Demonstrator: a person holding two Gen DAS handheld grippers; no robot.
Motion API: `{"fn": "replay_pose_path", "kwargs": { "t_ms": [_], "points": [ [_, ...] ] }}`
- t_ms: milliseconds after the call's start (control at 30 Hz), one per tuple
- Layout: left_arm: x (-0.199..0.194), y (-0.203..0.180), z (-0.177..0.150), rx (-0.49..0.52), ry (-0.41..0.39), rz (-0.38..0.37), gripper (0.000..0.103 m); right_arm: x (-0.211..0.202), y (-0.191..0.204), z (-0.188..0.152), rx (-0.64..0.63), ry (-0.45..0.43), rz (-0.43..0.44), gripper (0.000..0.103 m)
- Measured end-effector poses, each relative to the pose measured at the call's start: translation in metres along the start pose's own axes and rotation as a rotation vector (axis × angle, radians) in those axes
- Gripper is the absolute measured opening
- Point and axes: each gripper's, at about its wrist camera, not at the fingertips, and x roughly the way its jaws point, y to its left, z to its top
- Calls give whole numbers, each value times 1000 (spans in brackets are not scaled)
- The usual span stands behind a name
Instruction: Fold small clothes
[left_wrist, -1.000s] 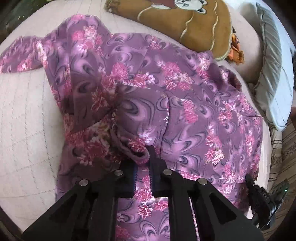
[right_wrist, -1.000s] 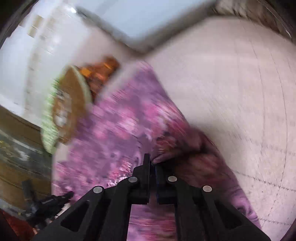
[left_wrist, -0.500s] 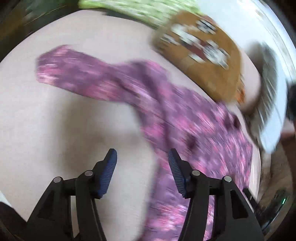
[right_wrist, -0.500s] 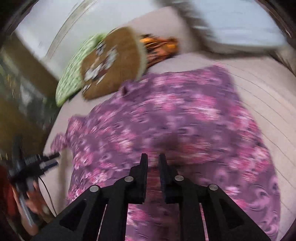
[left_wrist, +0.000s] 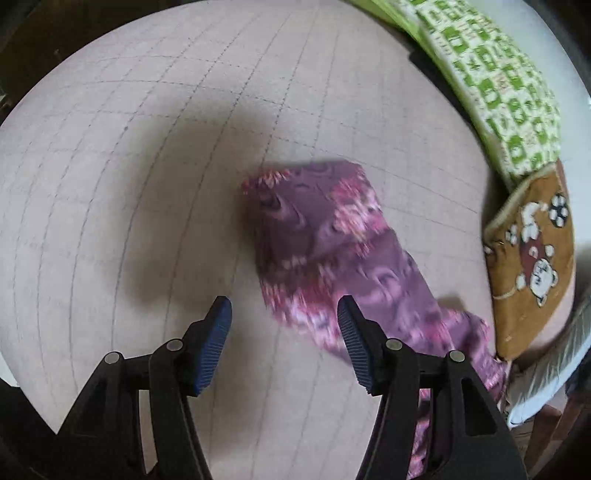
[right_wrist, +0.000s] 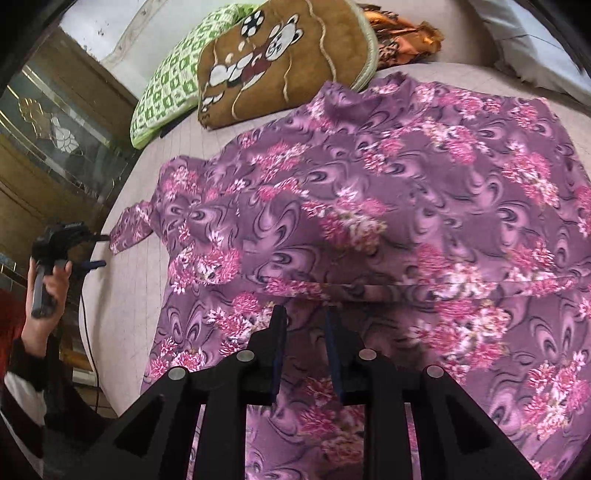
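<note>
Ahead of the left gripper (left_wrist: 284, 345), whose jaws stand spread wide and empty, a sleeve (left_wrist: 332, 236) of the purple flowered garment lies on the bed (left_wrist: 147, 147) toward one o'clock; approaching off-centre could catch only an edge or bunch it. From the right gripper (right_wrist: 306, 350), jaws slightly parted and holding nothing, the garment (right_wrist: 388, 206) spreads from twelve to three o'clock, soft, rumpled, partly doubled over.
</note>
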Motion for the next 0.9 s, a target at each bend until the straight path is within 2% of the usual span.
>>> {"fn": "replay_pose_path", "kwargs": {
  "t_ms": [100,200,233,267,333,467,567,700,900],
  "points": [
    [7,-4,8,-26,-33,0,67,4,6,0,-16,10,3,24],
    [9,-11,10,-30,-66,-42,67,8,11,2,-22,16,9,25],
    [9,-13,9,-25,-75,-56,55,10,12,2,-23,18,11,25],
    [11,-17,8,-17,-86,-56,31,11,13,2,-24,20,12,25],
    [15,-21,6,1,-85,-65,15,13,15,2,-28,22,14,25],
    [-2,-31,-7,49,-170,-79,13,10,16,2,-32,14,13,25],
    [-31,-52,-21,132,-241,-128,13,5,14,1,-32,7,8,25],
    [-80,-83,-51,265,-326,-196,13,-3,11,0,-22,-5,9,25],
    [-131,-129,-105,437,-387,-275,13,-24,5,-8,-22,-32,12,25]
  ]
}}
